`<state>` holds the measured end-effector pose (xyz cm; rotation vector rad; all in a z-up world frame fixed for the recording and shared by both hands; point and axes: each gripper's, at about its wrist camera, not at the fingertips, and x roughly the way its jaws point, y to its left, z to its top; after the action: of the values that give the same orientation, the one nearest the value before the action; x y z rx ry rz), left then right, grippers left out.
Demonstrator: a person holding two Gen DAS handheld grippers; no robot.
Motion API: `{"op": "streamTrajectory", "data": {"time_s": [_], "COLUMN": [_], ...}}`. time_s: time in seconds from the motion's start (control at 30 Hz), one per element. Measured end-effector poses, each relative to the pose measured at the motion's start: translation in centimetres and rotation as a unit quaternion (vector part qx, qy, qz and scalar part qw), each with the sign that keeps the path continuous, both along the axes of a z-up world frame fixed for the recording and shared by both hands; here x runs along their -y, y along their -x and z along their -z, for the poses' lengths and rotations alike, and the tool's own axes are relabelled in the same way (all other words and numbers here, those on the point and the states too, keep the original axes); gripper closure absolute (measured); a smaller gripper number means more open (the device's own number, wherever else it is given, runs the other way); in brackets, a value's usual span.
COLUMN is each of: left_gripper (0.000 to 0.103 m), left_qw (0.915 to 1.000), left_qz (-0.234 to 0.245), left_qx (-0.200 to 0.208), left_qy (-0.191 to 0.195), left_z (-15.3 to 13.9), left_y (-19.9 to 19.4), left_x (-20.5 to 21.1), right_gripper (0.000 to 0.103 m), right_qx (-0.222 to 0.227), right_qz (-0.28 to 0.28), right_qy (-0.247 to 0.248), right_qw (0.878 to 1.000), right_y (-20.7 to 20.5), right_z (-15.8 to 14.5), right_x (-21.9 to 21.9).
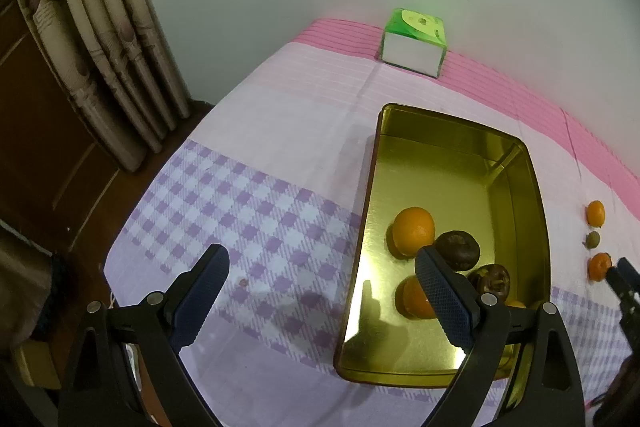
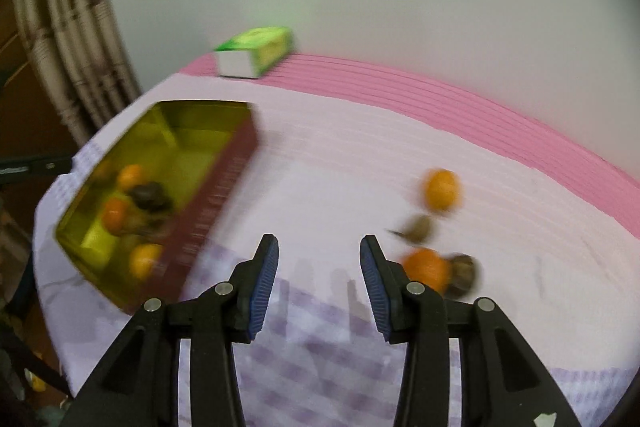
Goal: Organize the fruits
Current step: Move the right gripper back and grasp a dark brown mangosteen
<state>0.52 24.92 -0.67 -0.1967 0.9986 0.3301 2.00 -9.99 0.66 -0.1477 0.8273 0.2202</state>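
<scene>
A gold tin tray (image 1: 436, 171) lies on the checked cloth and holds two oranges (image 1: 413, 230) and two dark brown fruits (image 1: 458, 250). My left gripper (image 1: 322, 253) hovers over its near left corner, open wide and empty. To the right of the tray on the cloth lie an orange (image 1: 595, 213), a small greenish fruit (image 1: 592, 239) and another orange (image 1: 599, 266). The right wrist view is blurred. There my right gripper (image 2: 319, 243) stands open with nothing between its fingers, left of an orange (image 2: 426, 267) and a dark fruit (image 2: 464, 271). The tray (image 2: 224, 179) sits at its left.
A green and white tissue box (image 1: 414, 45) stands at the far edge of the table against the wall. A curtain (image 1: 108, 47) hangs at the left beyond the table edge. The pink striped cloth (image 2: 400, 99) runs along the back.
</scene>
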Motion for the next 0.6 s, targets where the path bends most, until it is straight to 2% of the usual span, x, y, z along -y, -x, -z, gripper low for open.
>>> {"op": "streamTrajectory", "data": {"time_s": [0.17,0.3,0.6], "left_gripper": [0.009,0.009,0.009], "left_qw": [0.9999,0.9998,0.9991], "left_qz": [0.008,0.013,0.028], "left_qx": [0.003,0.006,0.016], "left_qy": [-0.005,-0.01,-0.028], "left_z": [0.0,0.1,-0.1], "left_y": [-0.1,-0.1,-0.1], "left_x": [0.3,0.6,1.3], "right_gripper": [0.063,0.063,0.063], "right_qx": [-0.001,-0.01,-0.022], "right_qz": [0.052,0.07,0.06], "right_qy": [0.011,0.012,0.008], "right_qw": [0.999,0.997,0.998], "right_y": [-0.1,-0.4,-1.3], "right_z": [0.5,1.5,4.0], "right_x": [5.2,7.2,7.1]}}
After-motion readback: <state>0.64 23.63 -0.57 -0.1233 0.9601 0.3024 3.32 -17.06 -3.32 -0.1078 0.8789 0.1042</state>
